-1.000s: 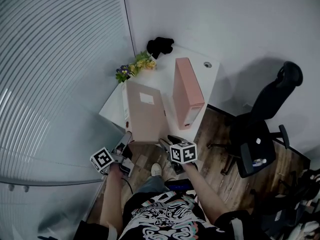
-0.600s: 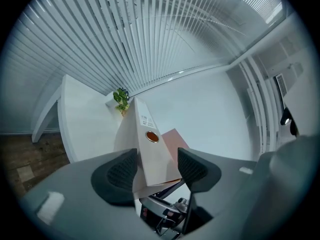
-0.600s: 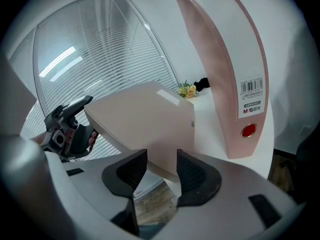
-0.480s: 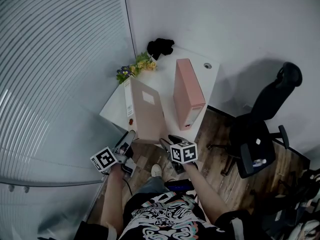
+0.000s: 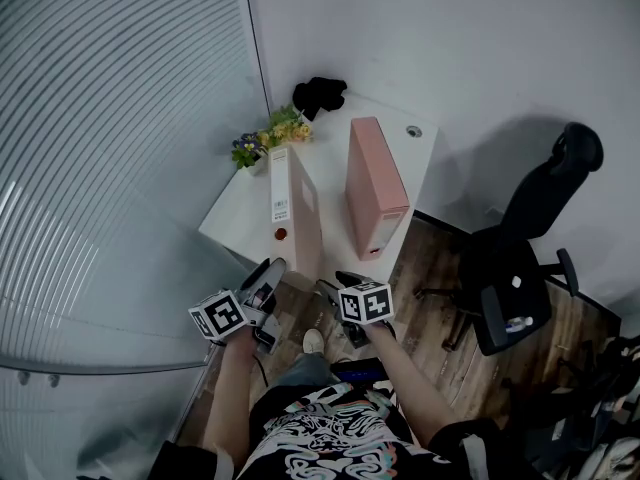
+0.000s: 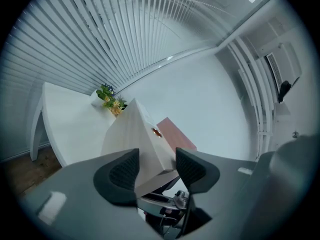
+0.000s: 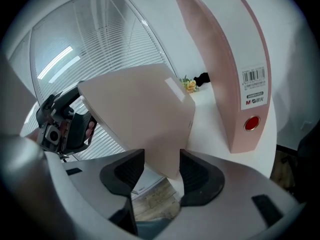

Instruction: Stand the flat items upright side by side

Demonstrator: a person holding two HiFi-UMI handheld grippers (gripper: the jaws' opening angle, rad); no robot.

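Observation:
Two pink box files are on the white desk point(image 5: 236, 216). One box file point(image 5: 375, 183) point(image 7: 235, 69) stands upright at the right. The other box file point(image 5: 291, 208) point(image 6: 134, 136) point(image 7: 140, 111) stands on its edge to its left, spine label and round hole facing me, its near end over the desk's front edge. My left gripper point(image 5: 272, 270) point(image 6: 157, 166) has that box's near bottom corner between its pads and its jaws are closing on it. My right gripper point(image 5: 330, 286) point(image 7: 162, 170) holds the same near end from the right, its jaws opening a little, pads still against it.
A small bunch of flowers point(image 5: 268, 134) and a black object point(image 5: 320, 93) sit at the desk's far corner, by the ribbed glass wall. A cable hole point(image 5: 413, 131) is at the back right. A black office chair point(image 5: 520, 258) stands on the wooden floor to the right.
The left box file has turned from leaning with its broad face showing to standing on edge with its spine toward me. My left gripper has shifted right and up with it.

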